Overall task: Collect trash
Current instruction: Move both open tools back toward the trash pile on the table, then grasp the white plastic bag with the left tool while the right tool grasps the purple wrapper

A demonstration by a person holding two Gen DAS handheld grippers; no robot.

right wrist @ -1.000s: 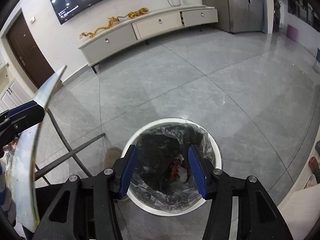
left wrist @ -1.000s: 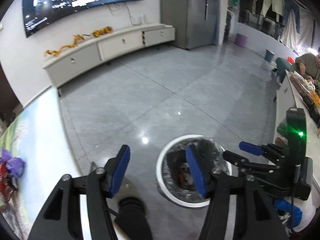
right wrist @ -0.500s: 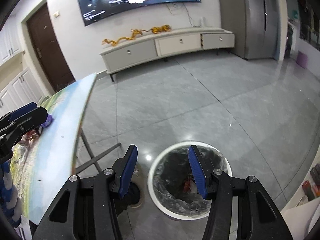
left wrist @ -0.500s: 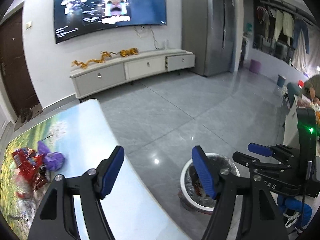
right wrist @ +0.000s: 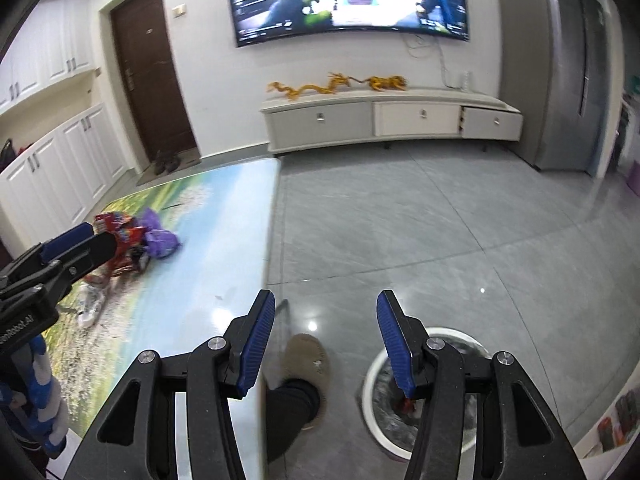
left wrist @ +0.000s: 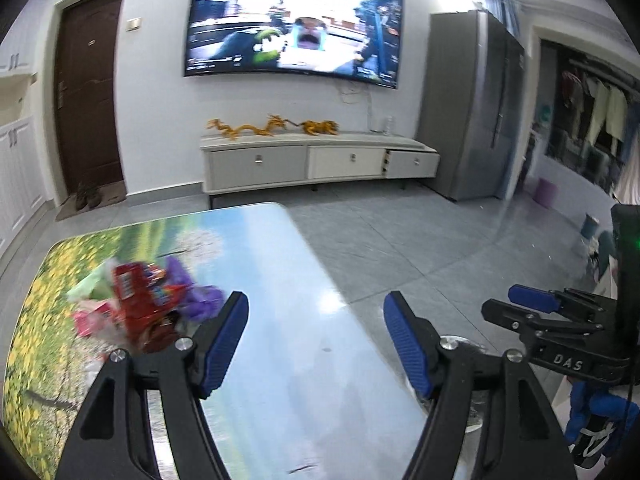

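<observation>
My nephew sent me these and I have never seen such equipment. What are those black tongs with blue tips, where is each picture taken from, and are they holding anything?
They are hand-held grippers, one per hand, each with its own camera looking along its fingers. One picture comes from the left gripper, the other from the right gripper. Both are open and hold nothing. On the table, printed with a landscape, lies a pile of trash: a red wrapper, a purple wrapper and others too blurred to name. On the floor to the right stands a white trash bin lined with a bag. The person's slipper shows beside it.
</observation>
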